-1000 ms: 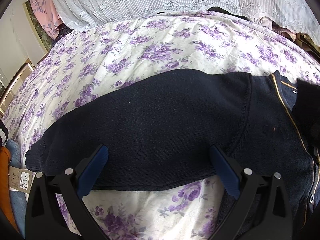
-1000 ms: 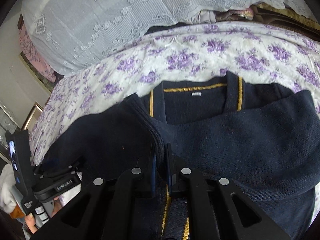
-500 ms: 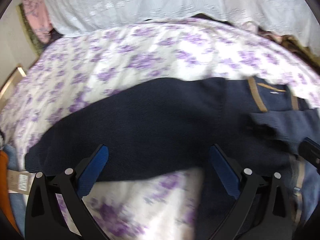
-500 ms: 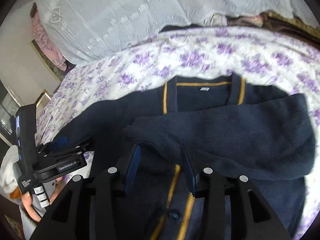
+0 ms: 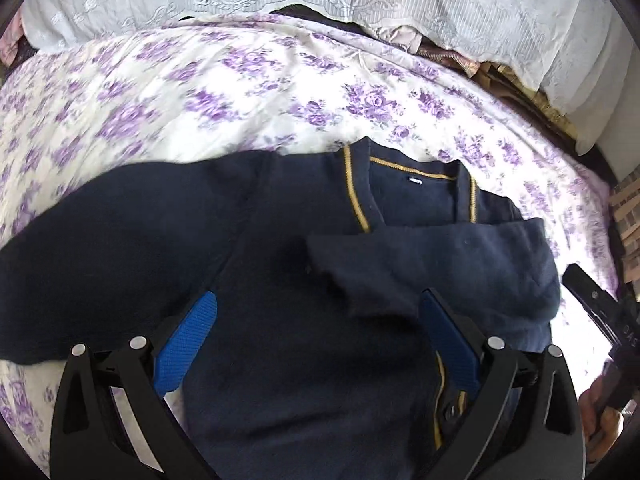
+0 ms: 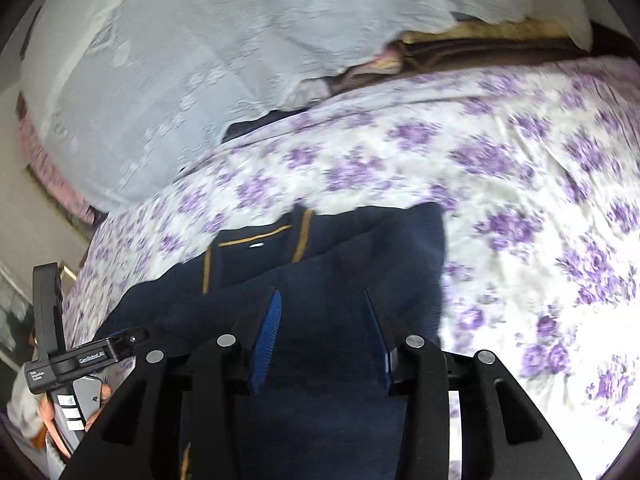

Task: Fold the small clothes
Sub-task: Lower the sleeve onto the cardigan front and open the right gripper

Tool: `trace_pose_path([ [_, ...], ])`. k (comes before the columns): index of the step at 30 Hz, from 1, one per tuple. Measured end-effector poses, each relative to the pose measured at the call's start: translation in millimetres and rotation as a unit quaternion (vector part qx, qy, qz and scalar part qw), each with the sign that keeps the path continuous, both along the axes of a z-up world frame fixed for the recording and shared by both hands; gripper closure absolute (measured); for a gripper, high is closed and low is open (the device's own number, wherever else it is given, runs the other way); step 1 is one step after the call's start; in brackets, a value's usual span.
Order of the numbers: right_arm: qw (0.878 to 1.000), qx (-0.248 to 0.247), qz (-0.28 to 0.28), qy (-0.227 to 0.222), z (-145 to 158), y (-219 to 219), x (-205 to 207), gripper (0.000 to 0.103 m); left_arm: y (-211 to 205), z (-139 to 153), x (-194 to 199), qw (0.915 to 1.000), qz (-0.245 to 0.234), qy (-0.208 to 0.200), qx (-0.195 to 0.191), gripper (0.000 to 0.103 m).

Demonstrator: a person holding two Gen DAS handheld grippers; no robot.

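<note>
Cardigan (image 5: 304,320) sleeve (image 5: 460,264) lies folded across its chest | your right gripper (image 6: 320,328), jaws just parted, grips nothing | left gripper (image 5: 316,340) gapes empty, ready for the outstretched sleeve (image 5: 100,248).

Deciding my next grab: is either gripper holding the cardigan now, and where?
Nothing is held. The left gripper and right gripper both stand open above the navy cardigan.

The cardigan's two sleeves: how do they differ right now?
The right sleeve is folded across the front of the navy cardigan, its cuff near the gold-trimmed placket; the left sleeve lies spread outward. The right sleeve rests on the cardigan body; the left sleeve lies on the floral bedsheet. Both are the same navy knit, and neither gripper holds either.
</note>
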State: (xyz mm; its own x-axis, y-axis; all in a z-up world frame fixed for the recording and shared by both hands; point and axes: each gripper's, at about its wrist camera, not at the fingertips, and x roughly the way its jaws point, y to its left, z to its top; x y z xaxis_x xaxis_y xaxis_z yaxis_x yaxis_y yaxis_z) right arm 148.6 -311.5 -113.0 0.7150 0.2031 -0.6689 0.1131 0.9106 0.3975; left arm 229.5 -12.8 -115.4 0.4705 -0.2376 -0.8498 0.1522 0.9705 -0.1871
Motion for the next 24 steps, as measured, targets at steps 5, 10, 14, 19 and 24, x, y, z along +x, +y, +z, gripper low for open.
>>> trace_pose_path([
  [5, 0.999, 0.009, -0.003, 0.039, -33.3, -16.1, 8.6, 0.073, -12.0, -23.2, 12.7, 0.9987, 0.006, 0.007, 0.050, 0.059],
  [10, 0.999, 0.022, -0.003, 0.043, -39.1, -18.8, 12.9, 0.081, -5.4, -4.8, 10.7, 0.9938, 0.027, -0.056, 0.093, 0.101],
  [14, 0.999, 0.033, -0.001, 0.021, -25.2, -17.5, 20.5, 0.079, 4.1, 0.0, 16.7, 0.9909, 0.039, -0.067, 0.110, 0.101],
  [19, 0.998, 0.022, 0.011, 0.053, -53.3, -9.9, 35.7, 0.077, 16.9, -18.9, 12.2, 0.9960, 0.040, -0.033, 0.073, 0.096],
  [24, 0.999, 0.034, 0.008, 0.037, -41.7, -11.1, 21.5, 0.075, 10.7, -0.9, -13.5, 0.9963, 0.013, -0.067, 0.052, 0.069],
])
